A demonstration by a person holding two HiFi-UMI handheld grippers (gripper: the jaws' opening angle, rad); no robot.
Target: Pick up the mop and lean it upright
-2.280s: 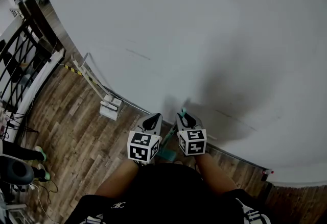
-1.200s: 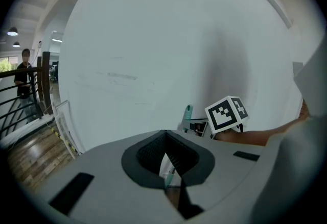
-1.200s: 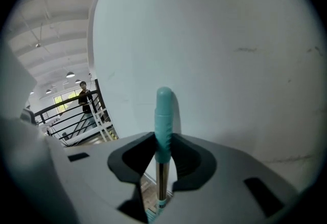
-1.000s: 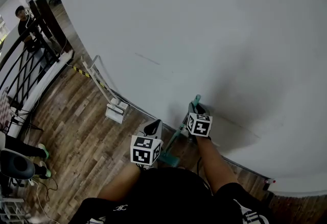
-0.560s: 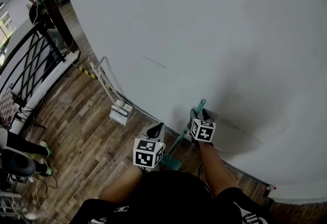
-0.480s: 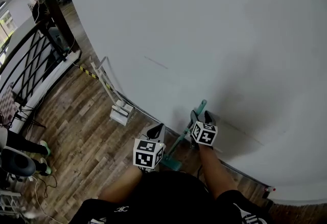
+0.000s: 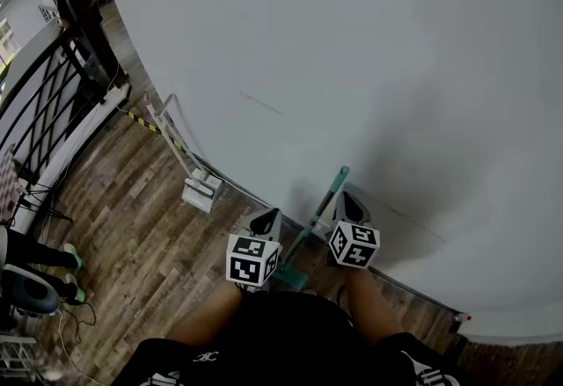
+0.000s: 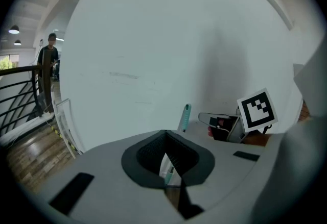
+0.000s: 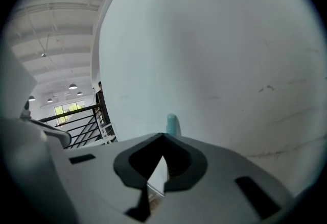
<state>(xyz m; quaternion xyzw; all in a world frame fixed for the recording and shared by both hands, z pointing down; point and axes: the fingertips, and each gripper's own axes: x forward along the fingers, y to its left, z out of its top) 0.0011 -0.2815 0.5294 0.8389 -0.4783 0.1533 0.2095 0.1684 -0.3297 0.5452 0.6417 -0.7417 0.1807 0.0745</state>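
The mop [image 7: 318, 213] has a teal pole and stands slanted, its top resting on the white wall [image 7: 369, 68] and its teal head on the wooden floor. Just right of the pole, my right gripper [image 7: 346, 198] is shut with nothing in it and not touching the mop. Left of the pole, my left gripper [image 7: 266, 217] is also shut and empty. The pole's top end [image 9: 171, 125] shows beyond the shut right gripper [image 9: 163, 139] in the right gripper view. In the left gripper view the pole top [image 8: 186, 117] stands past the left gripper [image 8: 164, 133].
A white folding frame [image 7: 180, 156] leans on the wall to the left, with striped tape [image 7: 141, 120] on the floor by it. A black railing [image 7: 40, 112] runs along the far left, where a person [image 7: 84, 6] stands. Cables [image 7: 53, 323] lie at the lower left.
My right gripper has let go of the mop pole and moved off to its right. The mop now leans on the wall alone. The person by the railing has walked closer.
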